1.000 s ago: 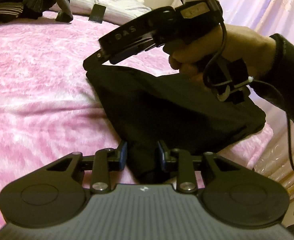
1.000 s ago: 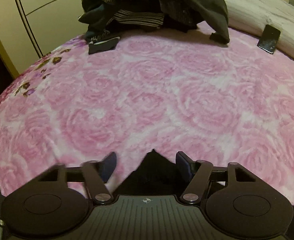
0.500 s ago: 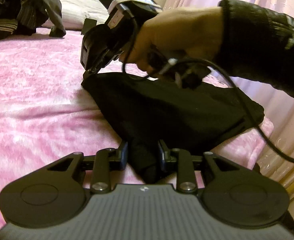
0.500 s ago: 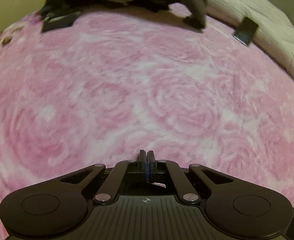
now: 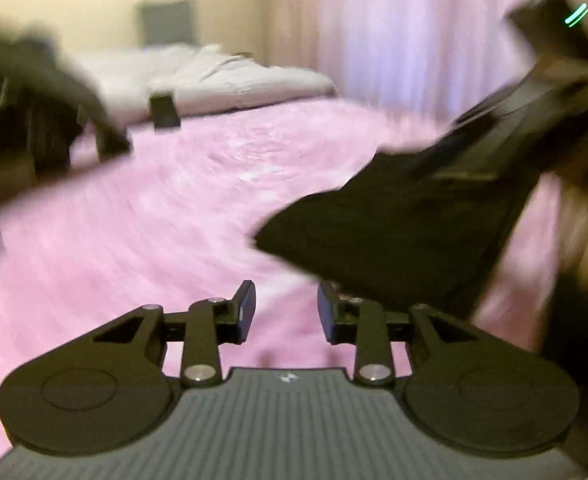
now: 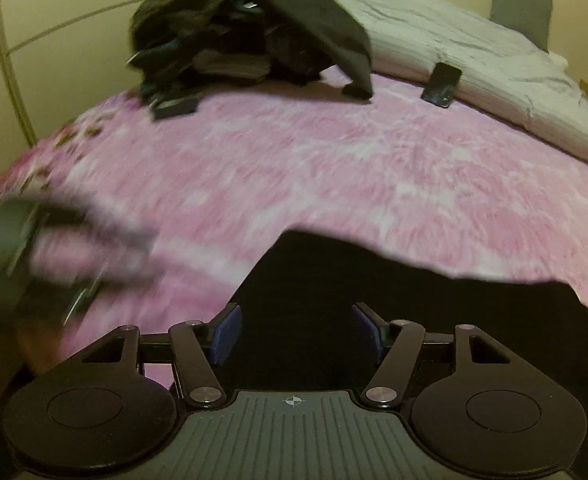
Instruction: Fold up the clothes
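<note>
A black garment (image 5: 394, 232) lies folded on the pink rose blanket (image 5: 153, 220). My left gripper (image 5: 286, 312) is open, just left of the garment's near edge, with only blanket between its fingers. In the left wrist view the right gripper's blurred body (image 5: 534, 100) reaches down onto the garment's far side. My right gripper (image 6: 297, 330) is open wide, directly over the black garment (image 6: 414, 304), whose cloth fills the gap below its blue pads. The left gripper (image 6: 33, 248) shows as a blur at the left of the right wrist view.
A pile of dark clothes (image 6: 245, 32) sits at the far side of the bed, with a phone (image 6: 442, 84) beside a white duvet (image 6: 474, 60). A grey pillow (image 6: 522, 4) leans on the wall. Pink curtains (image 5: 414, 20) hang past the bed's right edge.
My left gripper has let go of the garment and drawn away to the left. My right gripper, shut half a second ago, has opened over the garment. Both are moving fast.
</note>
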Action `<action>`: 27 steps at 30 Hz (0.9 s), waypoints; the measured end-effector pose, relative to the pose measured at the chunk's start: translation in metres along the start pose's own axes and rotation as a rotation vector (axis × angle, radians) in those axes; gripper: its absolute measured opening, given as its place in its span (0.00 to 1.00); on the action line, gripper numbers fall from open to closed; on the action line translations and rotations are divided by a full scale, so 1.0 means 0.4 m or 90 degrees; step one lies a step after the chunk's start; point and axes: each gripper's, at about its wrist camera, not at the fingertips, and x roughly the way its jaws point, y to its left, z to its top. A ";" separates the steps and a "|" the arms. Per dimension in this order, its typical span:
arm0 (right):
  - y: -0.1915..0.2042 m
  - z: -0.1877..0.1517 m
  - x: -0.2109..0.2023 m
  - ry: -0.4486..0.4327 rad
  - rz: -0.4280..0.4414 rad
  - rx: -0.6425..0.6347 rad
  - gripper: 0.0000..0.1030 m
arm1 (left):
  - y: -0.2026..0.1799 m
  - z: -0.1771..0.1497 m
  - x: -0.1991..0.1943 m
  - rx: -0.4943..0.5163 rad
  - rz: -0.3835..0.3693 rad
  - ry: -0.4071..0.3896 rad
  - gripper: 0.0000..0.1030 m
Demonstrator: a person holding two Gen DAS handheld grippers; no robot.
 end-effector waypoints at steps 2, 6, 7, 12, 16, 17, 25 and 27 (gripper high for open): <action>0.071 -0.034 0.011 0.012 -0.011 -0.013 0.62 | 0.019 0.013 0.021 0.111 0.001 0.007 0.29; 0.212 -0.102 0.034 0.036 -0.034 -0.039 0.61 | 0.025 0.017 0.067 0.239 -0.012 0.009 0.34; 0.238 -0.115 0.057 0.044 -0.053 -0.049 0.60 | 0.021 0.013 0.076 0.260 -0.017 0.008 0.36; 0.276 -0.140 0.048 0.036 -0.111 -0.105 0.48 | -0.020 -0.018 0.093 0.334 -0.051 -0.023 0.37; 0.264 -0.170 -0.002 0.039 -0.126 -0.159 0.47 | -0.069 -0.035 0.071 0.374 -0.111 -0.064 0.37; 0.249 -0.177 -0.008 0.040 -0.132 -0.159 0.47 | -0.081 -0.040 0.065 0.384 -0.126 -0.074 0.37; 0.146 -0.217 -0.057 -0.011 -0.165 -0.127 0.47 | -0.200 -0.025 0.043 0.222 -0.187 -0.016 0.09; 0.145 -0.223 -0.062 -0.020 -0.154 -0.143 0.47 | -0.210 -0.019 0.037 0.193 -0.168 -0.004 0.09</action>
